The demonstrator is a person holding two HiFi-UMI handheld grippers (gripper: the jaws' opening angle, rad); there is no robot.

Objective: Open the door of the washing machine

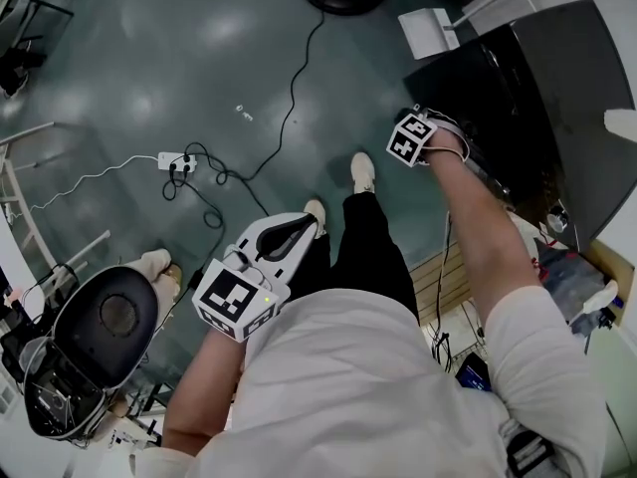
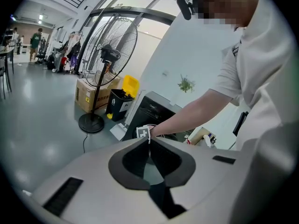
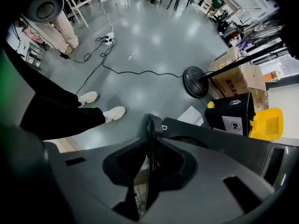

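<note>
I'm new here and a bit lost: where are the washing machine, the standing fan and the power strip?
washing machine [image 1: 557,98]: head view, its dark top.
standing fan [image 2: 108,55]: left gripper view, motor hub.
power strip [image 1: 174,159]: head view, white body.

It looked like a workshop hall (no home, this): bare grey floor [image 1: 119,48], trailing cable [image 1: 293,88], a power strip [image 1: 171,160]. A pedestal fan [image 2: 110,55], cardboard boxes [image 2: 86,94] and a washing machine [image 1: 557,98] stood about.
</note>
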